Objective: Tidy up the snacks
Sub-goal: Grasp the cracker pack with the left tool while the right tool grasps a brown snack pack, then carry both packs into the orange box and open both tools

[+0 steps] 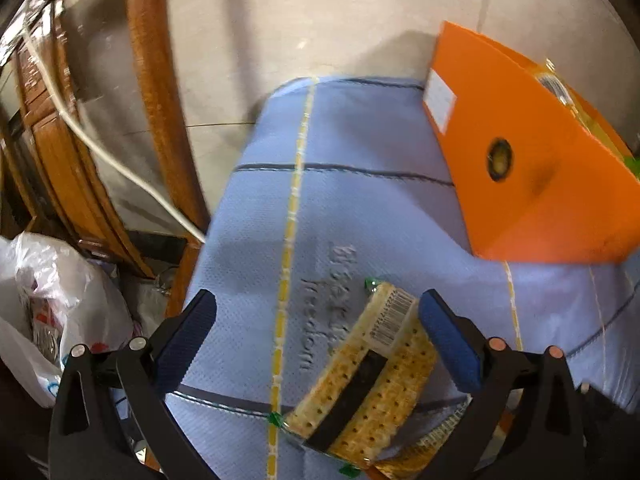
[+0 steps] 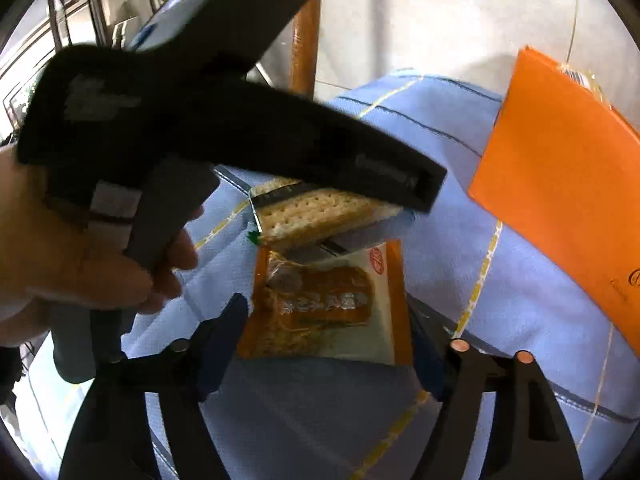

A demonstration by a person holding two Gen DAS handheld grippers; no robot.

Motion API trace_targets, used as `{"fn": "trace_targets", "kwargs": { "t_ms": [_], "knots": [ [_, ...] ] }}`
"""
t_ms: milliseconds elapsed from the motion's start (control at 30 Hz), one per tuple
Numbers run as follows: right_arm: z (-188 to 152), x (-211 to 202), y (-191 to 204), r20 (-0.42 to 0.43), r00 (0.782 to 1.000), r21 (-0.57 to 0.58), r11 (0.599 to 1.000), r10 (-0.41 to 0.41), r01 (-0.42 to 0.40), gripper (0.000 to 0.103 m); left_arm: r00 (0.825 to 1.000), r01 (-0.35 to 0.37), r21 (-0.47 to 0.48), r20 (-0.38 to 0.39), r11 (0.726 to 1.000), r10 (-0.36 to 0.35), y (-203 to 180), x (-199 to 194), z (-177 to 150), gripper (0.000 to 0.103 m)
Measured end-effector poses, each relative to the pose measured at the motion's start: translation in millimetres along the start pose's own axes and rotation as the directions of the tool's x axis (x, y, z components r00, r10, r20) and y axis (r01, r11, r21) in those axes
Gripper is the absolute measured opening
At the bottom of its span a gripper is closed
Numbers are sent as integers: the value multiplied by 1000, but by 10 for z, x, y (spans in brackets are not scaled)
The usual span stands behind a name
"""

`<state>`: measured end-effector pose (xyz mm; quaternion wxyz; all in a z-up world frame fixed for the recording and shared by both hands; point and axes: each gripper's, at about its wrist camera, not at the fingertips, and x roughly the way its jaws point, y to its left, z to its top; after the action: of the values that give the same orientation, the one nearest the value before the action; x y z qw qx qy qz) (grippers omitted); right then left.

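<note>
**Two claws over two snack packs**

Your left claw (image 1: 318, 344) stands wide open around the clear-wrapped pack of pale perforated crackers (image 1: 370, 376), holding nothing; its right pad is close beside the barcode end. Your right claw (image 2: 332, 344) brackets the orange-edged foil snack packet (image 2: 326, 312) lying flat just below the crackers; whether the pads press yet you cannot tell.

Centre each pack between the pads before squeezing, and squeeze gently: crackers crush. Lift one at a time so the overlapping wrappers do not drag.

Both lie on a counter under a light blue quilted cloth (image 1: 360, 200), soft and likely to bunch. An orange cardboard box (image 1: 532, 168) stands behind, a wooden chair (image 1: 160, 100) alongside.
</note>
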<state>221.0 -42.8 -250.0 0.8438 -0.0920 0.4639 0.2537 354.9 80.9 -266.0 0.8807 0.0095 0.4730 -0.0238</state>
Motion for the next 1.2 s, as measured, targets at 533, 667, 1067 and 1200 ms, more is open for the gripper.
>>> {"fn": "trace_targets", "kwargs": {
  "t_ms": [533, 667, 1067, 1200],
  "knots": [
    [-285, -309, -166, -24, 998, 59, 997, 50, -49, 35, 982, 146, 171, 96, 974, -164, -412, -110, -261, 99],
    [-270, -258, -192, -24, 999, 70, 997, 45, -43, 35, 996, 78, 127, 19, 989, -81, -397, 16, -287, 81],
    [-273, -470, -337, 43, 998, 111, 992, 51, -56, 14, 983, 151, 97, 90, 984, -159, -215, -232, -322, 46],
    [-303, -573, -450, 60, 996, 140, 988, 63, -70, 14, 974, 174, 59, 139, 983, -181, -124, -477, -324, 46]
  ]
}}
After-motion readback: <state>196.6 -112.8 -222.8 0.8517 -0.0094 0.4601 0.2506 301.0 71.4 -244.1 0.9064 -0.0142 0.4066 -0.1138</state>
